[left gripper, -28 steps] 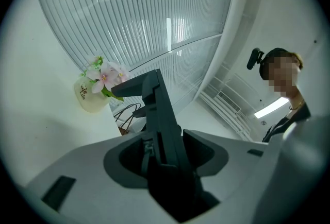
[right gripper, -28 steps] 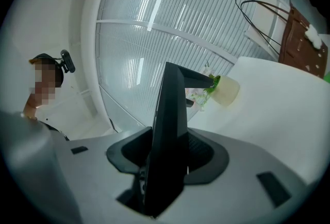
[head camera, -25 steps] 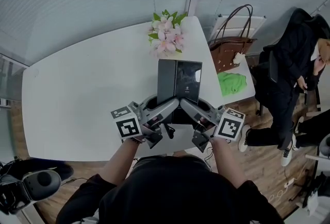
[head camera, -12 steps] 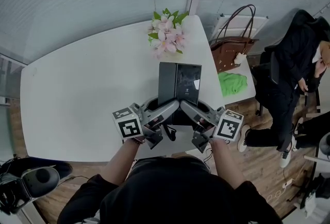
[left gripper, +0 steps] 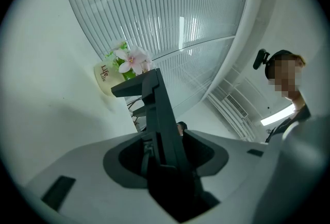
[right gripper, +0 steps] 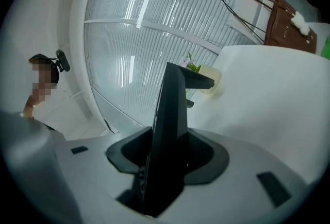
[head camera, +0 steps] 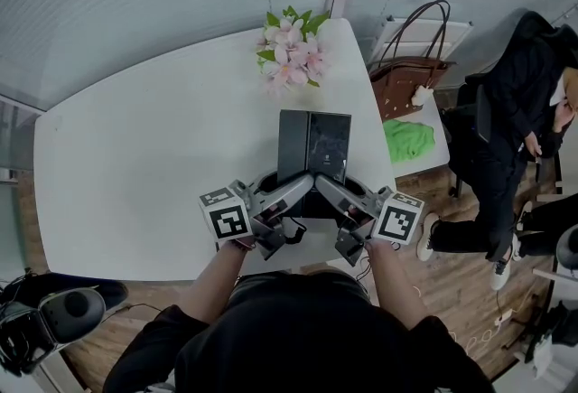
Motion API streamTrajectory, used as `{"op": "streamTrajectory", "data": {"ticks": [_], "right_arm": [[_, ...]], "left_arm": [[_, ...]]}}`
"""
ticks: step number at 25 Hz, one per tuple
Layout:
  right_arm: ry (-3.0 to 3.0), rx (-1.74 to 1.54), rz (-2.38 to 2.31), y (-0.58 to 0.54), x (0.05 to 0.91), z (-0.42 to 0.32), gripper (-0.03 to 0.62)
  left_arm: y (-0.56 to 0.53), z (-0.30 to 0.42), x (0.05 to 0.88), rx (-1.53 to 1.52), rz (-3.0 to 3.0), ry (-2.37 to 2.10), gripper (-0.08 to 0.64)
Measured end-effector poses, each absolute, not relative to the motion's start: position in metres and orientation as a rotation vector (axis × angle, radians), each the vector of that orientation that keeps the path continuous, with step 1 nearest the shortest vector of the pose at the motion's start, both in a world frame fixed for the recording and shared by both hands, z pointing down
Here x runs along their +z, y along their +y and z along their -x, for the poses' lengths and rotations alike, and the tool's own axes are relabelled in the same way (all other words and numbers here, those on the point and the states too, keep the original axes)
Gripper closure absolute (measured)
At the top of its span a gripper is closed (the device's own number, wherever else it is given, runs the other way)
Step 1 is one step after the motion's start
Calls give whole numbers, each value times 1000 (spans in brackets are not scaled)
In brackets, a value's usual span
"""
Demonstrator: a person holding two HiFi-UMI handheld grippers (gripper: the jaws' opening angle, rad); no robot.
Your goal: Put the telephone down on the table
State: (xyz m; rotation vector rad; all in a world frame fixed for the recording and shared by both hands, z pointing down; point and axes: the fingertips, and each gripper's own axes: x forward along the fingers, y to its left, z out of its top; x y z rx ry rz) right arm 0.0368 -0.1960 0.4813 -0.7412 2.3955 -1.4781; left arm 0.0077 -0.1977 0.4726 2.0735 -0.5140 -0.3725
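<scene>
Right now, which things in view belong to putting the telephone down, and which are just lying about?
Part of the job: telephone, clamped by the left gripper and right gripper; white table.

Lying about: flowers, brown handbag, green cloth, seated person.

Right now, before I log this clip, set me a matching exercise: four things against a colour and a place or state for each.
Things:
1 telephone
2 flowers
3 handbag
4 cloth

Descriptions:
a green, lying flat
b brown, handles up
c pink, at the table's far edge
d black, held by left gripper and right gripper

Pairs: 1-d, 2-c, 3-b, 4-a
</scene>
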Motion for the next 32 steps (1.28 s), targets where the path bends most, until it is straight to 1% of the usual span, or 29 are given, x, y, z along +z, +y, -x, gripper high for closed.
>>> {"op": "streamTrajectory", "data": {"ticks": [18, 32], "right_arm": [[2317, -1612, 726, -191, 507, -32, 397], [2248, -1708, 664, -187, 510, -28, 396]], "left_arm": [[-194, -5, 501, -326, -1966, -539, 348], [-193, -8, 505, -276, -1924, -537, 348]]}}
